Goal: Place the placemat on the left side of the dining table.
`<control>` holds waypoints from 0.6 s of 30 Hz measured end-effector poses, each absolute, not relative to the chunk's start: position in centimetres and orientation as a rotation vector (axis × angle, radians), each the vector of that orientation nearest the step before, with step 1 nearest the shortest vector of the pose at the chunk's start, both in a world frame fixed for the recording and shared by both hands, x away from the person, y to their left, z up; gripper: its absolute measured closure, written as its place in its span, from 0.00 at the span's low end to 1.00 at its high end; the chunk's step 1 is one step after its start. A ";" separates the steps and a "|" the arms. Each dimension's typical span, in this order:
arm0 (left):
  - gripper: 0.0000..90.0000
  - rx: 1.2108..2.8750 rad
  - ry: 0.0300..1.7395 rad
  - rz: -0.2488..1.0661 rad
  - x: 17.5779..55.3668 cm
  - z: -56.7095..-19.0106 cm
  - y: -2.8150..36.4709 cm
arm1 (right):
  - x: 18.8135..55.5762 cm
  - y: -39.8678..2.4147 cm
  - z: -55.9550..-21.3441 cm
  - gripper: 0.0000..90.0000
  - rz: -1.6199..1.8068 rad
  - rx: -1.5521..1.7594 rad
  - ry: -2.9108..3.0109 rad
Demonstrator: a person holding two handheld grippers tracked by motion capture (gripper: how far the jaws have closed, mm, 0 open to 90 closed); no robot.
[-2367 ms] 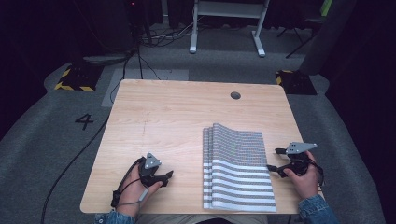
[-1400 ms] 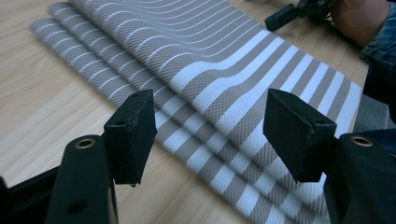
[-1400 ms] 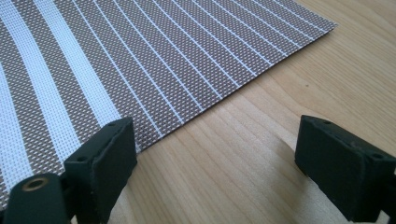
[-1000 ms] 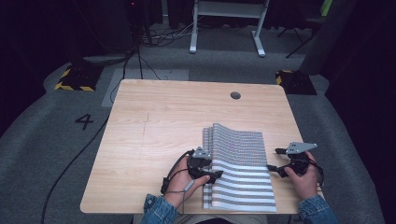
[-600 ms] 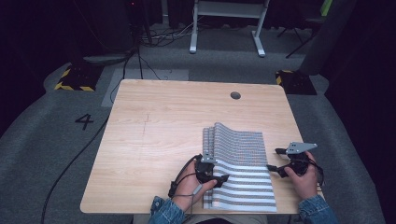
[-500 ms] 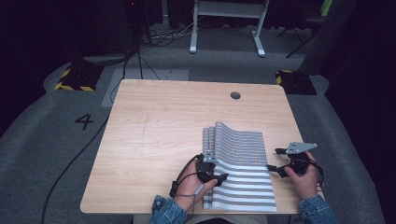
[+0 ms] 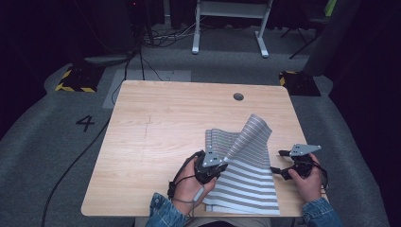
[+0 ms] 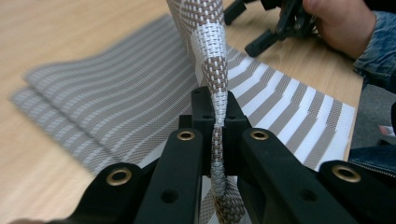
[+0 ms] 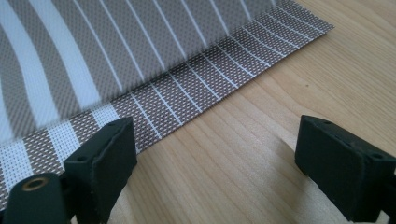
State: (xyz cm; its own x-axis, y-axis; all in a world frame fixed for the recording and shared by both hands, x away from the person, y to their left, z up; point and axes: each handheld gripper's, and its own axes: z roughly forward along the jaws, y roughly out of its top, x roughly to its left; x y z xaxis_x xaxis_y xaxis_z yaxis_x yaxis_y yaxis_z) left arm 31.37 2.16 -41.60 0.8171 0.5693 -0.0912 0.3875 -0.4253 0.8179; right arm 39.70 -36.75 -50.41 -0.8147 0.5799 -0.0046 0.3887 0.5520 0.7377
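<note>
A brown and white striped woven mat (image 7: pixel 246 177) lies on the front right of the wooden table (image 7: pixel 170 123). My left gripper (image 7: pixel 213 166) is shut on the mat's top layer (image 8: pixel 215 79) at its left edge, and that layer rises in a peak (image 7: pixel 253 130) toward the back. In the left gripper view the woven edge runs up between the two black jaws. My right gripper (image 7: pixel 280 163) stands open just off the mat's right edge, low over the wood. In the right gripper view its fingers (image 9: pixel 100 163) flank bare table beside the mat's edge (image 9: pixel 187 100).
A round cable hole (image 7: pixel 238 96) sits near the table's far edge. The left half of the table is bare wood. Beyond the table are a white desk frame (image 7: pixel 229 23), cables on grey carpet and a floor mark "4" (image 7: pixel 85 123).
My left gripper came from the front left of the table to the mat's left edge, shut on its top layer and lifted it into a peak. The right gripper stayed in place.
</note>
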 end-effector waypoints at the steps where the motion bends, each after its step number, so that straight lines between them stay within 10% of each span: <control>1: 0.98 2.069 0.704 0.247 31.4 -41.6 2.2 | 39.7 -36.8 -50.4 0.14 1.117 0.809 2.541; 18: 0.98 2.056 0.721 0.379 30.4 -35.6 10.9 | 39.7 -36.7 -50.4 0.14 1.118 0.813 2.543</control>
